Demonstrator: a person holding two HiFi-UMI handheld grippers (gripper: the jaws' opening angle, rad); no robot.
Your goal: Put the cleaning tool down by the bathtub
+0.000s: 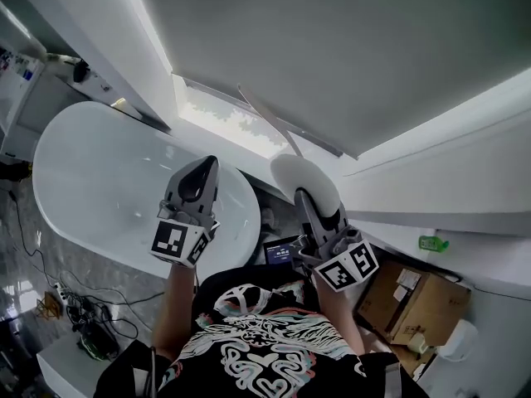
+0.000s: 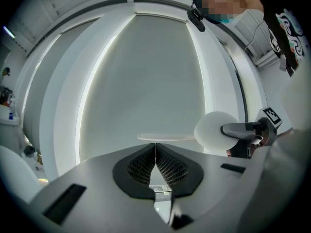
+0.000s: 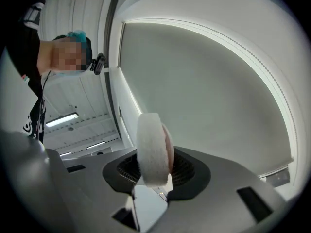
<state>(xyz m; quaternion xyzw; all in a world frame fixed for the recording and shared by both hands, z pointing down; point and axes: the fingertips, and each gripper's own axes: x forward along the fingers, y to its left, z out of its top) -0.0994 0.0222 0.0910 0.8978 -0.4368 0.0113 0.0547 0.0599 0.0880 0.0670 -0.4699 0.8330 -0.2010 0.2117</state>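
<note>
My head camera looks steeply down past my chest. The camera on my left gripper looks along its jaws at the grey blind, with my right gripper at mid right. The right gripper's camera faces that same blind, the white pad close at centre.

Daylight is let in through a glaring strip of window under the blind. Both gripper views are bent by fisheye and edged in black.

White is being shown by the bathtub and cleaning tool, brown by the cardboard box.
</note>
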